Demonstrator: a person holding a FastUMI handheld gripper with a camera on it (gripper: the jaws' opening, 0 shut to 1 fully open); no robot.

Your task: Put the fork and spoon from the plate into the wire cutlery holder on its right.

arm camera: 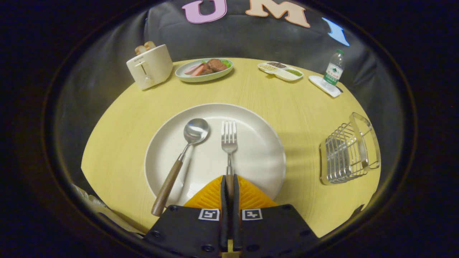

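Fork lies on the white plate, tines pointing away toward the far side of the table, its wooden handle running back between the fingers. Gripper is clenched on that handle: both fingers press against it from either side, with only a thin strip of wood showing in the slit between them. Handle end is hidden behind the fingers, so its full length cannot be made out.

Spoon rests just beside the fork on the same plate, bowl up and away, wooden handle angled back and overhanging the plate's near rim onto the table. Spoon and fork apart, not touching.

Wire cutlery holder stands on the yellow table, well apart from the plate on its right. It appears tilted in the fisheye bend; whether anything lies inside it is hard to tell.

Beyond the plate, along the far edge: toaster with bread in its slots, green dish of food, divided tray with small portions too small to identify, water bottle standing on a white coaster. Near the table's close left edge, a pale object is cut off and unclear.
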